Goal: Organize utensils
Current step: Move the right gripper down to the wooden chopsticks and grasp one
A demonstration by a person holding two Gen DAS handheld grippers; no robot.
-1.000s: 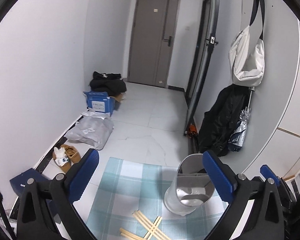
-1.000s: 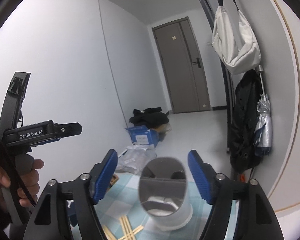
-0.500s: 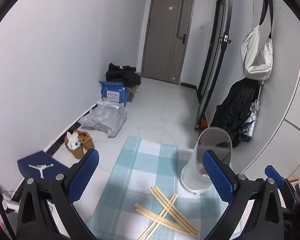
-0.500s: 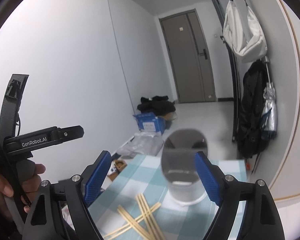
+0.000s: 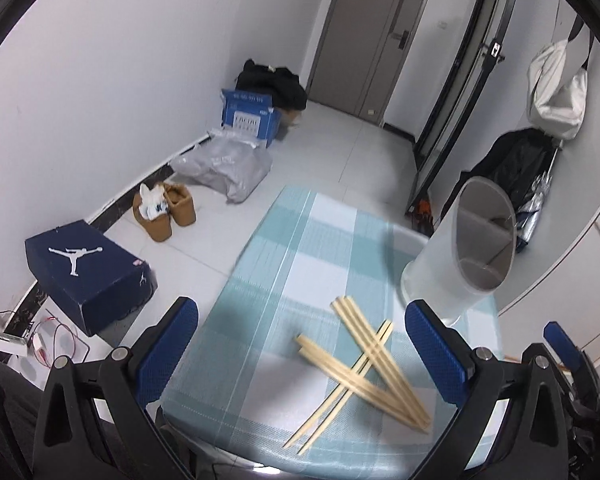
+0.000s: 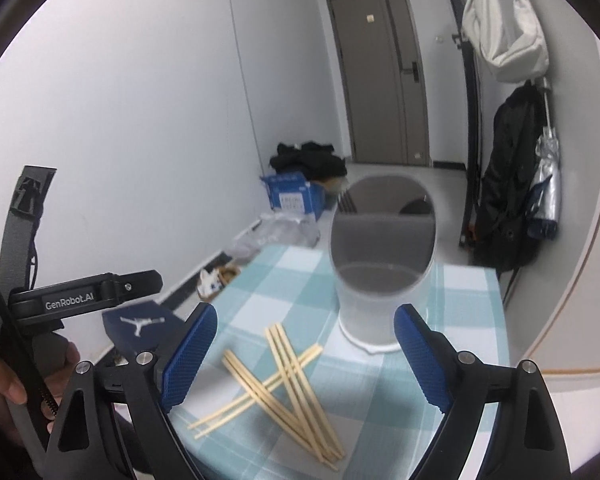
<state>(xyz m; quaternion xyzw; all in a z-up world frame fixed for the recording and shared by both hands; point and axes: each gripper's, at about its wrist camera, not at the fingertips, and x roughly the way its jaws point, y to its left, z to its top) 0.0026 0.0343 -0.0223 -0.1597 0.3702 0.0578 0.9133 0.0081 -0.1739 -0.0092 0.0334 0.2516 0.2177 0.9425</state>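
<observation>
Several pale wooden chopsticks (image 5: 360,368) (image 6: 284,384) lie crossed in a loose pile on the blue-and-white checked tablecloth (image 5: 300,248) (image 6: 268,280). Just beyond them a translucent cup-shaped holder (image 5: 460,264) (image 6: 384,280) stands upright. My left gripper (image 5: 302,348) hovers above the near-left part of the cloth, open and holding nothing. My right gripper (image 6: 304,360) hangs over the pile facing the holder. Its jaws are opening, with nothing gripped between them. The left gripper's body (image 6: 84,300) and the hand (image 6: 0,380) holding it show at the left of the right wrist view.
On the floor left of the table are a navy shoe box (image 5: 88,272), brown boots (image 5: 164,212), a grey plastic bag (image 5: 224,168) and a blue carton (image 5: 252,118). A black coat (image 6: 508,184), a folded umbrella (image 6: 548,184) and a white bag (image 6: 504,28) hang at the right wall.
Both grippers have come down and tipped toward the table, bringing the chopsticks fully into view. The right gripper's jaws have spread wider.
</observation>
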